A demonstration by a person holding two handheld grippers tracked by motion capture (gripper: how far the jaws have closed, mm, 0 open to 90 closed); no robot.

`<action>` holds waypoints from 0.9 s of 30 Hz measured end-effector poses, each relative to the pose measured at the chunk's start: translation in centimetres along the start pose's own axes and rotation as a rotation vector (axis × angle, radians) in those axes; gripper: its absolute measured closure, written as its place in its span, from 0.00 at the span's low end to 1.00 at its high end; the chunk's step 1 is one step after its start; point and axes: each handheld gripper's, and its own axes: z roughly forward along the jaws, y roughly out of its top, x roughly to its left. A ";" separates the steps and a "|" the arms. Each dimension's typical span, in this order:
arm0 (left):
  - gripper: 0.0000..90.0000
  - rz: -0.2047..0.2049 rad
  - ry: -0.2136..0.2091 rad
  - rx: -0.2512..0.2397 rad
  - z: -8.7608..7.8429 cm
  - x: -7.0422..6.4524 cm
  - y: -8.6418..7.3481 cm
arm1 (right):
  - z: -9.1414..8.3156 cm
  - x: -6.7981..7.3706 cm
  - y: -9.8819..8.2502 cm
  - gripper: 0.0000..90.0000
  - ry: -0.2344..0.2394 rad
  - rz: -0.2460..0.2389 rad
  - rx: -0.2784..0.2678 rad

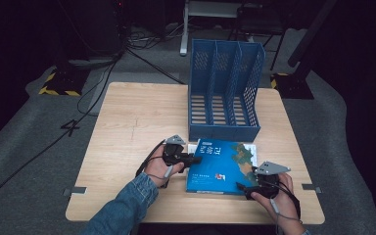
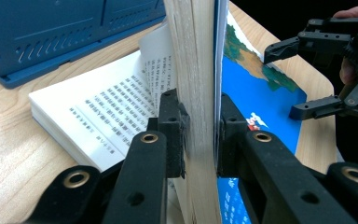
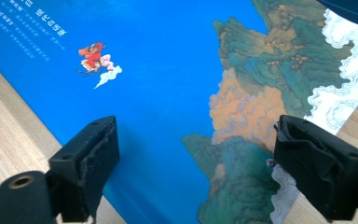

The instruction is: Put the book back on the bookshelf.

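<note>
With the left gripper (image 2: 199, 135) clamped on only part of the book (image 1: 220, 166) near the tabletop's (image 1: 127, 127) front edge and the right gripper (image 3: 196, 163) held open, loose pages could be torn or dropped.

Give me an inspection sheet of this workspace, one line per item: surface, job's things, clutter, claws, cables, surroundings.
Surface: wooden table, bare wood around the items.
Job's things: blue book lying partly open; blue file rack upright behind it, slots empty.
Clutter: nothing seen.
Claws: left claw shut on the book's cover and a stack of pages, lifted off a printed page; right claw open above the cover.
Cables: one trails from each claw; more run across the floor.
Surroundings: grey carpet, dark background, stand bases with hazard tape.
</note>
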 end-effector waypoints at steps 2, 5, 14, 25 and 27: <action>0.87 -0.024 -0.005 0.014 -0.2 -0.3 0.5 | -0.1 0.4 0.2 0.20 0.011 -0.031 0.003; 0.87 -0.030 0.001 0.032 -0.4 -0.8 1.2 | -0.2 1.0 0.5 0.20 0.020 -0.061 -0.016; 0.87 -0.091 0.041 0.105 -0.6 -2.5 4.1 | -0.8 4.5 3.1 0.18 0.071 -0.152 -0.126; 0.87 -0.110 0.056 0.134 -0.7 -3.4 5.2 | 1.8 7.9 5.0 0.18 0.121 -0.256 -0.144; 0.87 -0.112 0.051 0.135 -0.8 -3.5 5.4 | 2.3 8.4 5.1 0.18 0.117 -0.262 -0.142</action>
